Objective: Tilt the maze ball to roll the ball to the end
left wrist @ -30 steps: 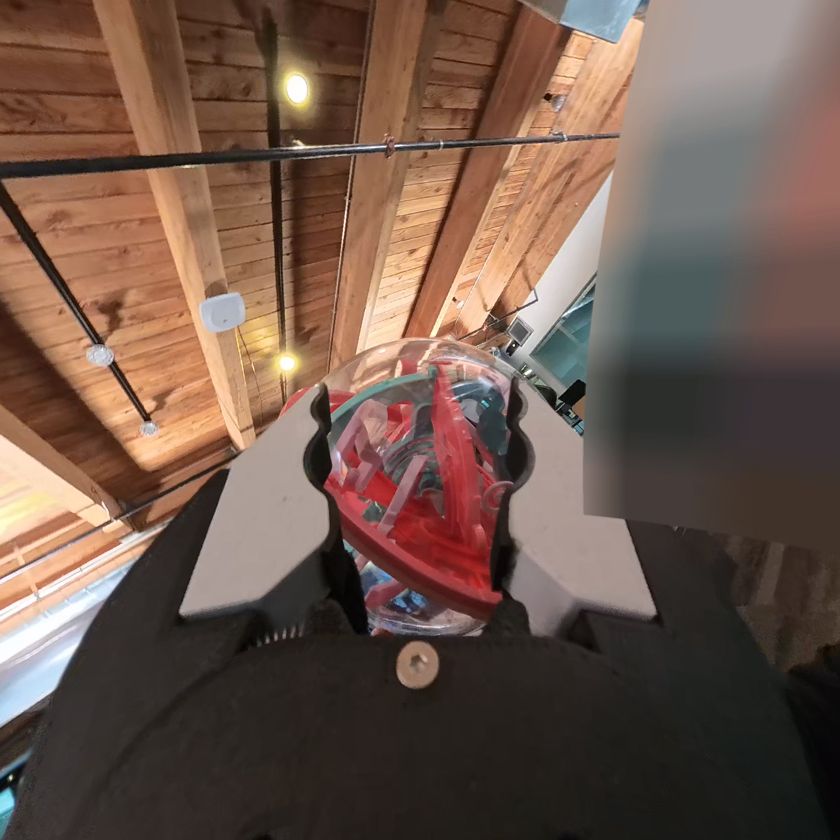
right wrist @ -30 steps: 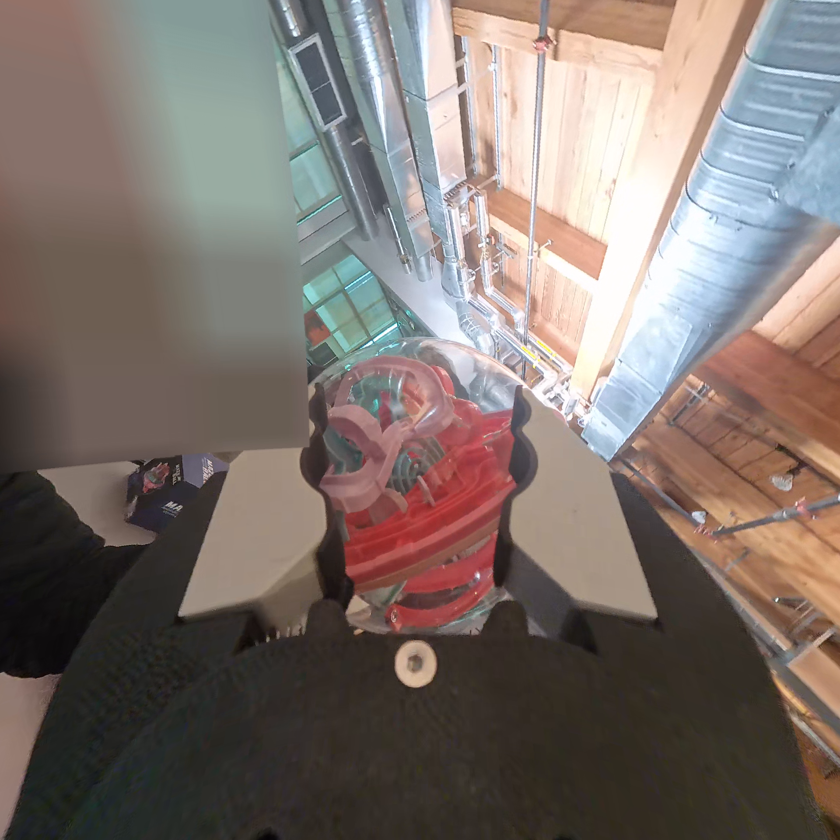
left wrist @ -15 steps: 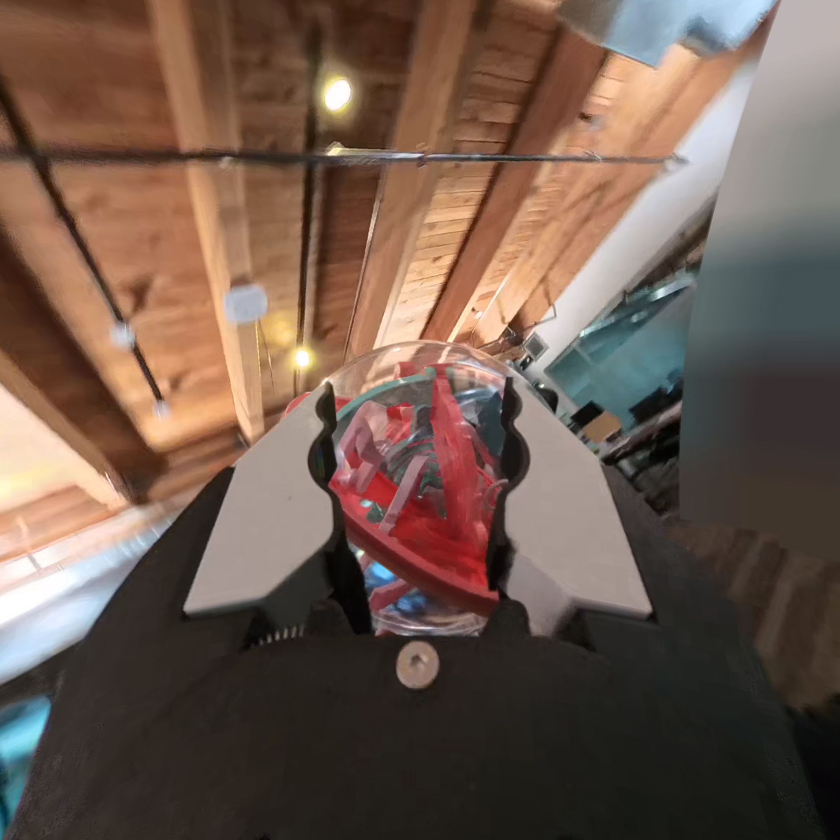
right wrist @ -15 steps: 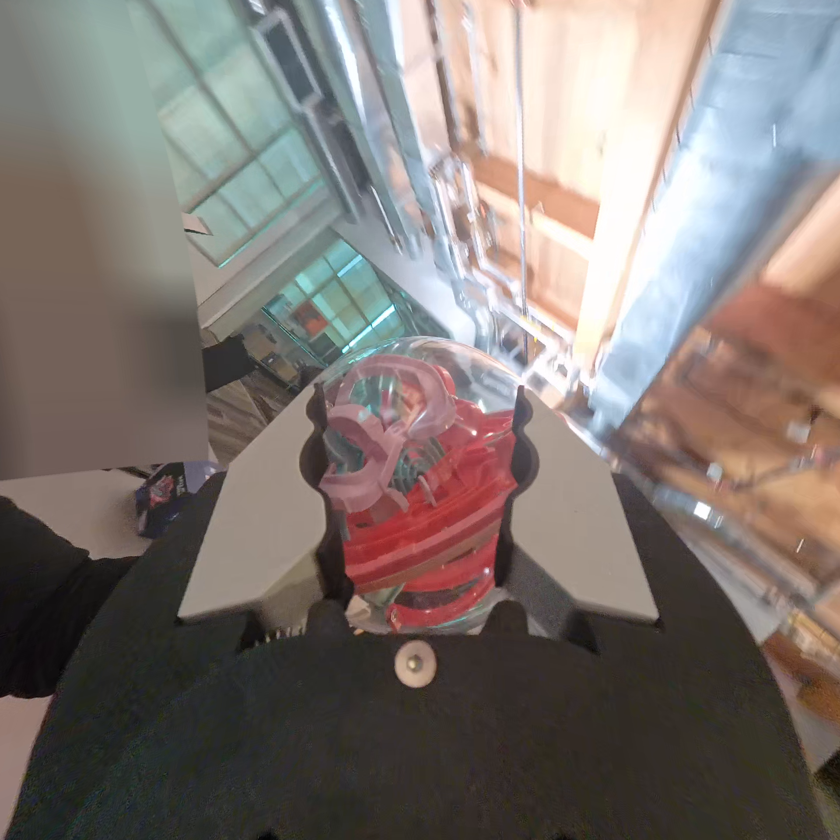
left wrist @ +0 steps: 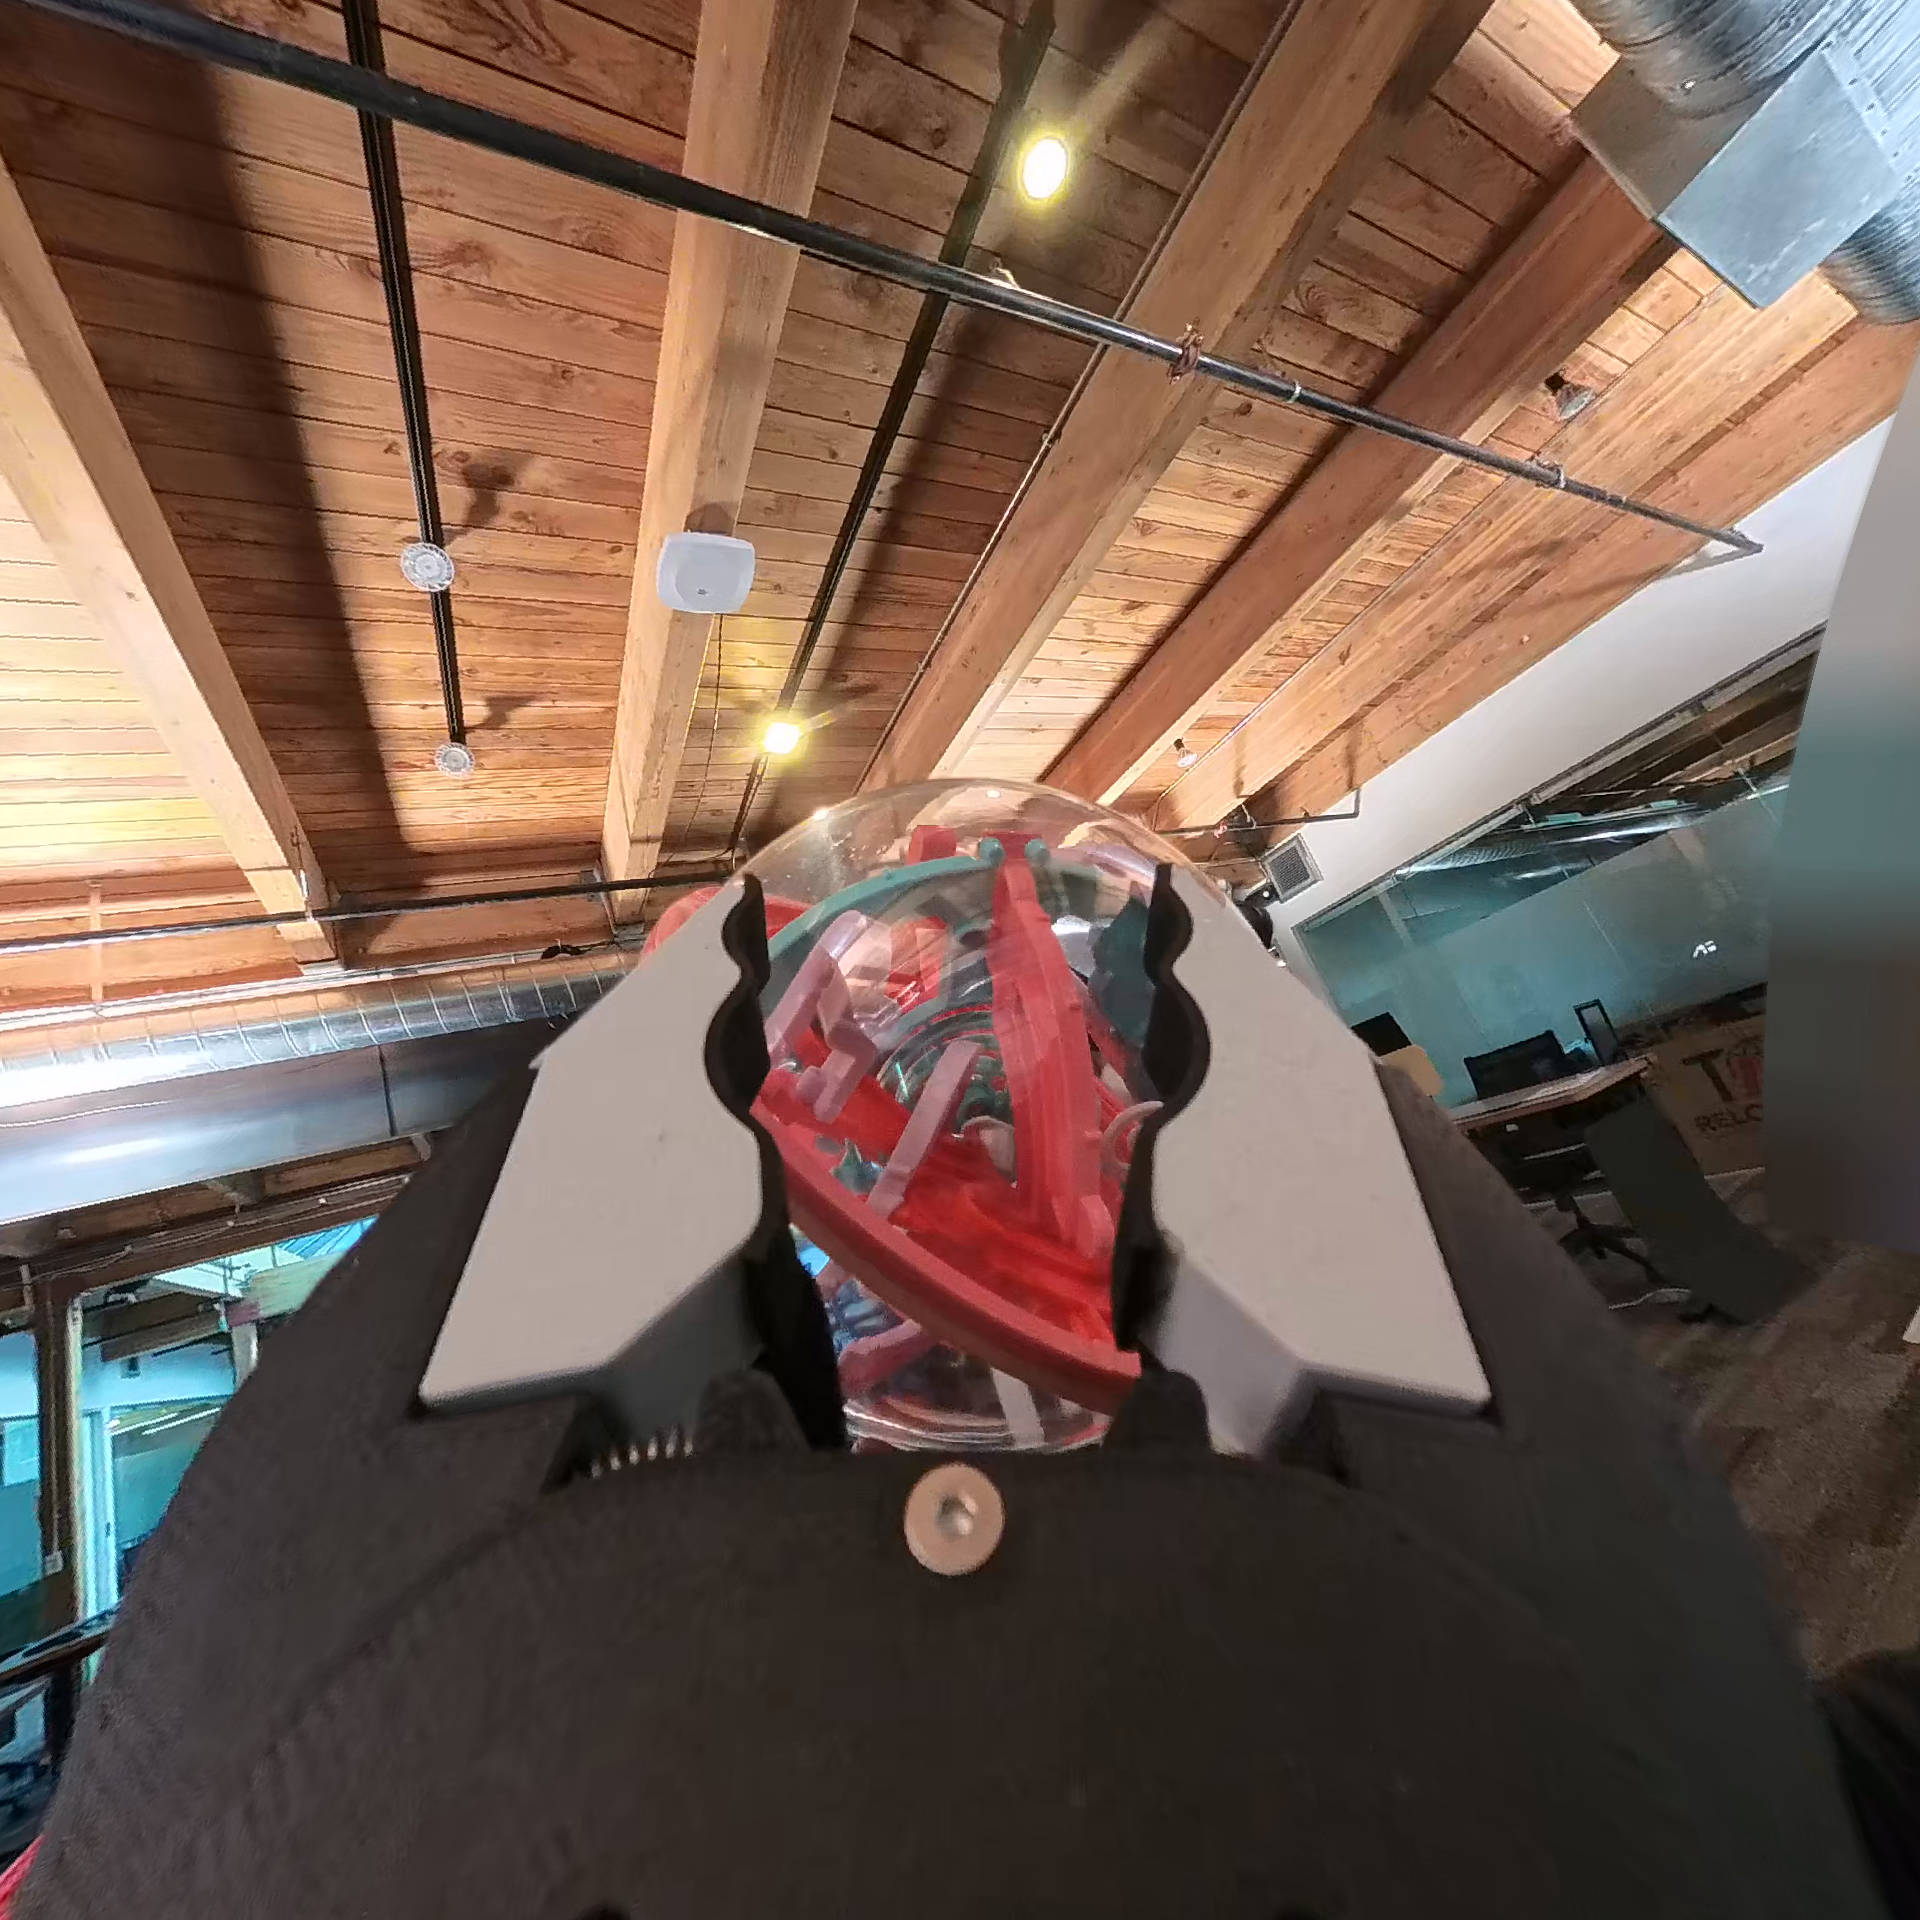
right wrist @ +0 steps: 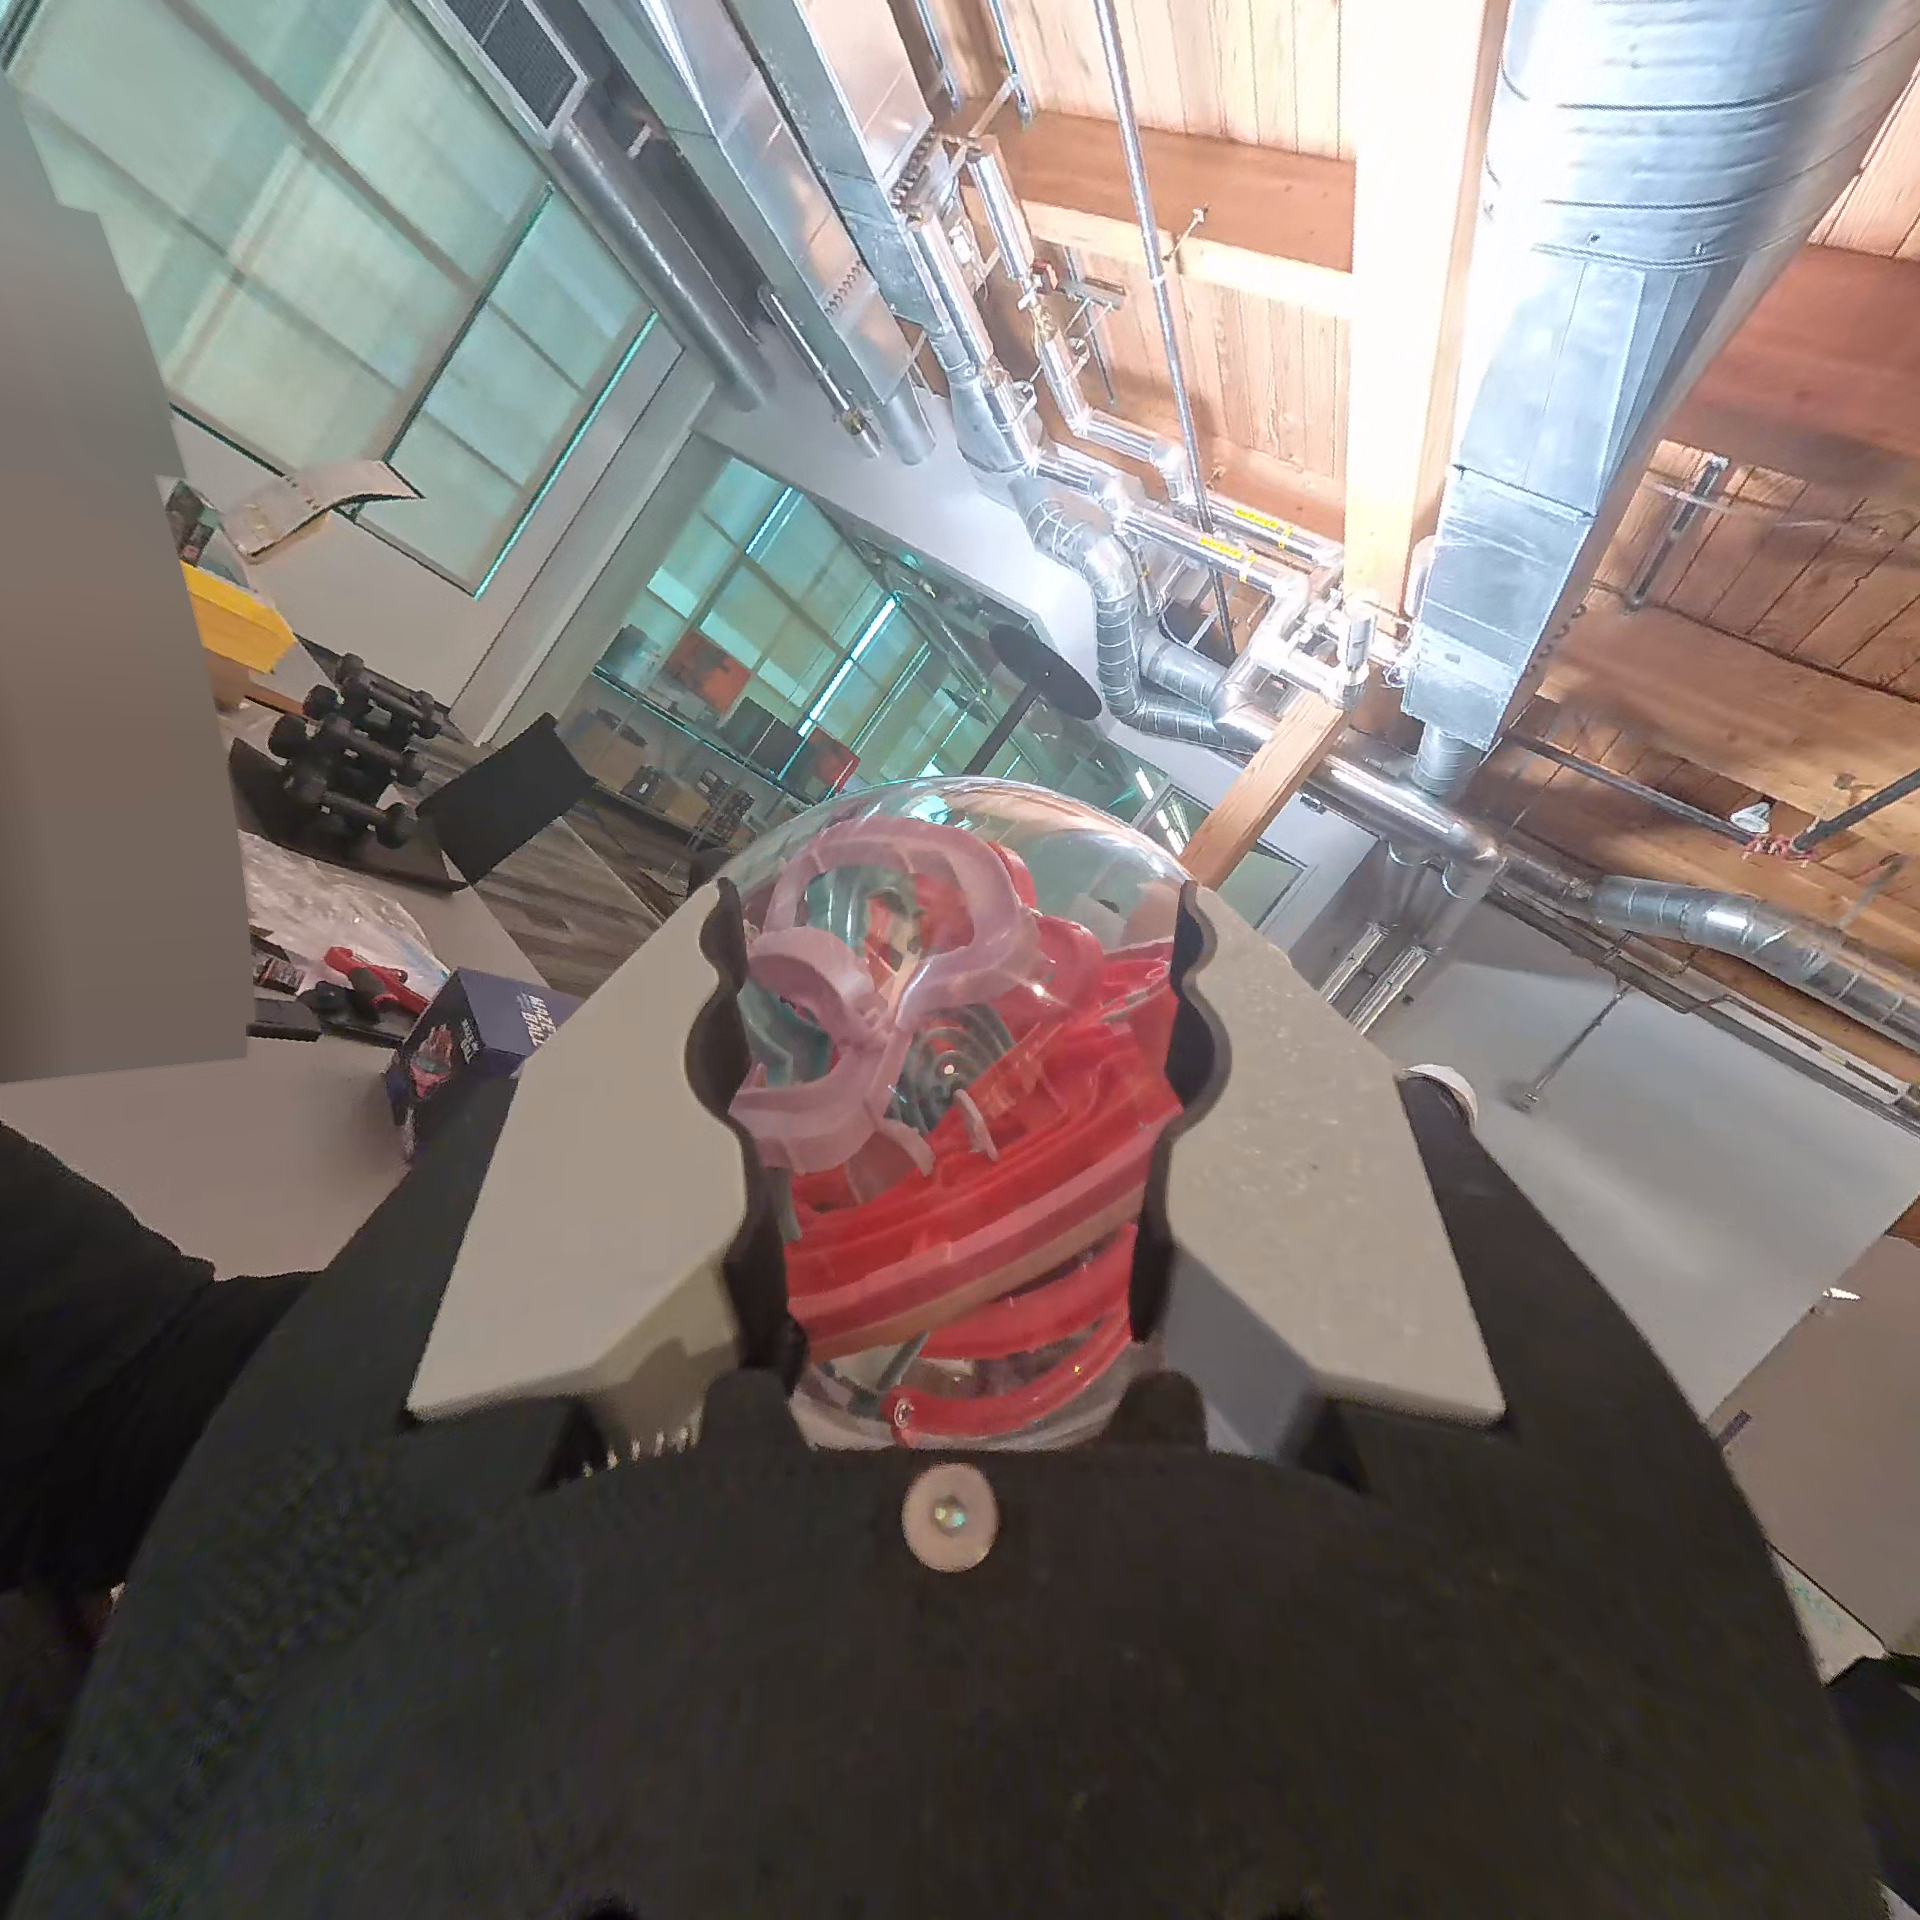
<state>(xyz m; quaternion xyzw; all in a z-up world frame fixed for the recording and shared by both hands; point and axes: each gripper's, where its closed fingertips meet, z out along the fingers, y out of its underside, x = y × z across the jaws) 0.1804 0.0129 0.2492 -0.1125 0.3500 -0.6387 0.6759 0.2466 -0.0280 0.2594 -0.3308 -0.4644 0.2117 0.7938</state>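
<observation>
The maze ball (left wrist: pixel 935 1122) is a clear sphere with red, teal and pale pink tracks inside. My left gripper (left wrist: pixel 954 894) is shut on it, its grey fingers (left wrist: pixel 623 1164) pressed against both sides, and holds it up toward the wooden ceiling. In the right wrist view the maze ball (right wrist: pixel 935 1143) sits the same way in my right gripper (right wrist: pixel 956 894), which is shut on it, with the pink loops at the upper left. I cannot make out the small ball inside. Neither view shows the other gripper.
A dark blue box (right wrist: pixel 468 1029) and a red tool (right wrist: pixel 374 977) lie on a white table (right wrist: pixel 208 1143) at the left. A person's dark sleeve (right wrist: pixel 83 1330) is at the lower left. A dumbbell rack (right wrist: pixel 343 748) stands behind. Desks and chairs (left wrist: pixel 1538 1091) are at the right.
Both grippers have swung with the maze ball still held, so the views now point less steeply up and more of the room shows. The grip on the ball is unchanged.
</observation>
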